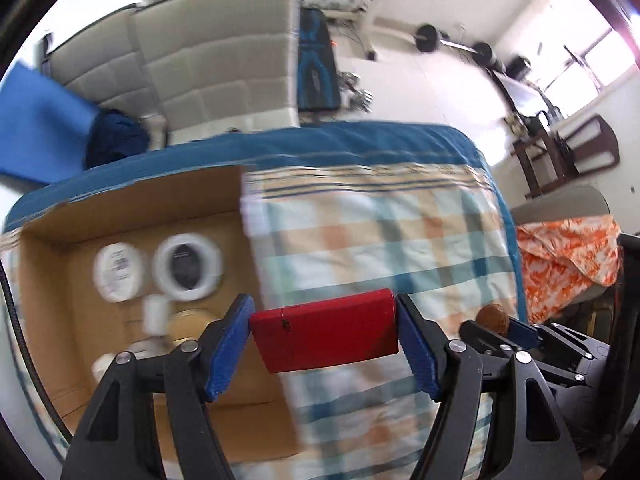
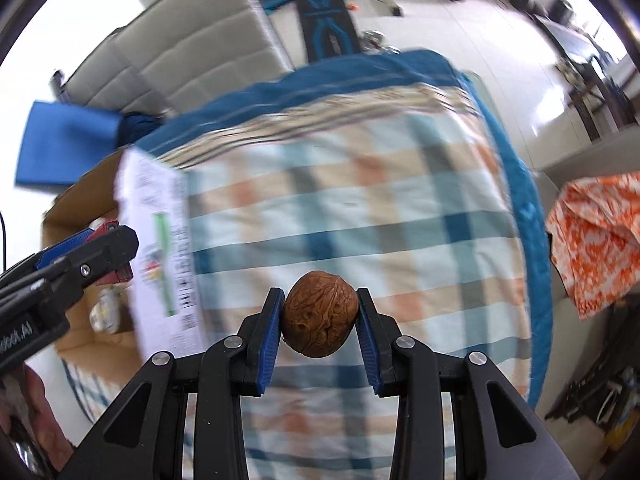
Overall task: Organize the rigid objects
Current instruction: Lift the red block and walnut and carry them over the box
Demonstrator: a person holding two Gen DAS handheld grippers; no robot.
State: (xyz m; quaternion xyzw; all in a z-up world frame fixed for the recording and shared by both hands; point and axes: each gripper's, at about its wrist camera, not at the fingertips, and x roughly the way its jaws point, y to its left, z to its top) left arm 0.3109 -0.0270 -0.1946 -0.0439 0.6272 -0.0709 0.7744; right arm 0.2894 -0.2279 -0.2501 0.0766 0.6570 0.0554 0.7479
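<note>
Item one: our left gripper [image 1: 324, 340], blue pads clamped on the short ends of a red rectangular box [image 1: 326, 334], carried in the air above the right wall of the cardboard box [image 1: 132, 216].

Item two: our right gripper [image 2: 320, 322], jaws closed tight on a brown walnut [image 2: 320, 314], held above the checked cloth [image 2: 360, 200], clear of its surface.

Item three: the cardboard box, open-topped, at the left end of the checked cloth. Inside we count two white round lids or jars [image 1: 187, 266], side by side, a small white cylinder [image 1: 155, 314] just in front of them, and further pale items too blurred to name.

Item four: blue-edged bedding [image 1: 360, 136] under the checked cloth.

Item five: an orange patterned fabric [image 1: 568, 256] to the right, well apart from the bedding.
</note>
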